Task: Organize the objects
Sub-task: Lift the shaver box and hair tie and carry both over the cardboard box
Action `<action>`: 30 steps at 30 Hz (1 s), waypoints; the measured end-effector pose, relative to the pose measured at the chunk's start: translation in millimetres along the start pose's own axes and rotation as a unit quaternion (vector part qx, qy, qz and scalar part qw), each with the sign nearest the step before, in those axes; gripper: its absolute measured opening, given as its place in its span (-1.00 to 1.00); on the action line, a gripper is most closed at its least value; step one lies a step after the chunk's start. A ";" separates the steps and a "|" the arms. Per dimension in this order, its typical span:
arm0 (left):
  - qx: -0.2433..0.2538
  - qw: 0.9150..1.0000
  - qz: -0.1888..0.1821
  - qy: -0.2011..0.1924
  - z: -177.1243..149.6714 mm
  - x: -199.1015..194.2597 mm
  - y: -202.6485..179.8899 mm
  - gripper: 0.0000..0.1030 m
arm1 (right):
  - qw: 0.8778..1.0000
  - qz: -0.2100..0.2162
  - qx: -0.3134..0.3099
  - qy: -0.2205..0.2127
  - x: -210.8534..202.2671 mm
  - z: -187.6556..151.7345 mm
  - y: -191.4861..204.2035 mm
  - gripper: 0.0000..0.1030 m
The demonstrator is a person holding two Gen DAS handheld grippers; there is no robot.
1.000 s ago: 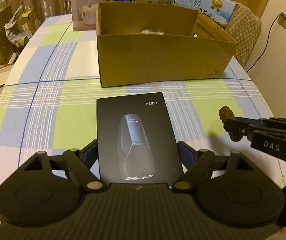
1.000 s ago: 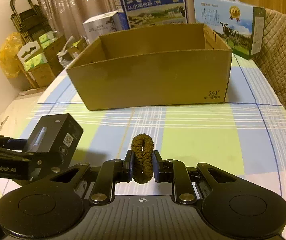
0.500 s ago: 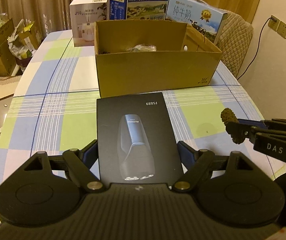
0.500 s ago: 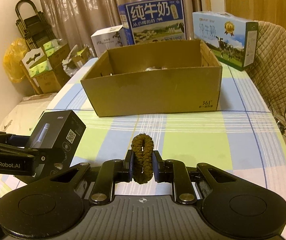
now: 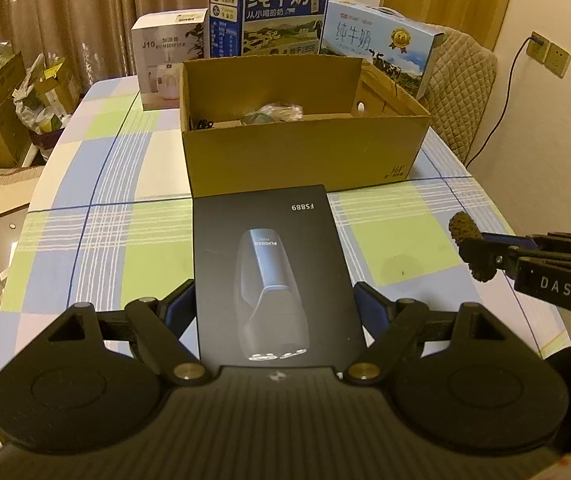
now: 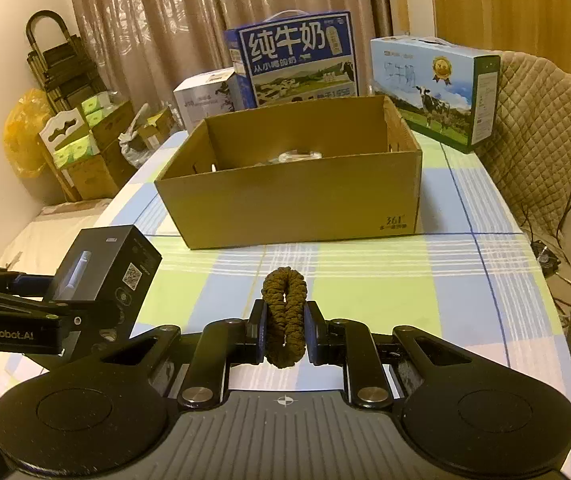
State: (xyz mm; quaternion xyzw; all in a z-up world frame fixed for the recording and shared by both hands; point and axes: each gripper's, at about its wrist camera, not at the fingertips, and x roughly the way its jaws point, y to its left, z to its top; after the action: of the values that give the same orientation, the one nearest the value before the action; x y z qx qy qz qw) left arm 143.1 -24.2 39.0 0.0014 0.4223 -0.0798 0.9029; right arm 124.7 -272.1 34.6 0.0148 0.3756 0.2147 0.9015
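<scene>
The left tongs (image 5: 273,312) are clamped on the sides of a black shaver box (image 5: 269,264), held above the checked table (image 5: 125,248) in front of the open cardboard box (image 5: 301,152). The right tongs (image 6: 285,330) are closed on a brown braided hair tie (image 6: 284,304), also held above the table, near the cardboard box.

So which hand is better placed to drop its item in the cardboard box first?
Probably left: its tongs hold the black box straight before the cardboard box. Right tongs, holding the brown scrunchie, look similarly placed.
</scene>
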 end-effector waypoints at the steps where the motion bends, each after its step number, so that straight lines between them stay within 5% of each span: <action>1: 0.001 1.000 -0.001 -0.001 1.1 0.6 -0.6 0.54 | 1.000 -0.001 0.000 -0.001 -0.6 1.2 -0.8 -0.69; 30: 0.032 0.999 -0.013 -0.009 49.7 32.5 -7.3 0.54 | 0.999 -0.009 -0.033 -0.016 22.7 60.1 -16.7 -0.69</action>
State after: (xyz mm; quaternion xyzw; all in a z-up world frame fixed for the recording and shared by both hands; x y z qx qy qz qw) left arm 200.5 -39.5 46.7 0.0242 0.4116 -0.1046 0.9050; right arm 186.3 -270.1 59.4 -0.0147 0.3542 0.2180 0.9093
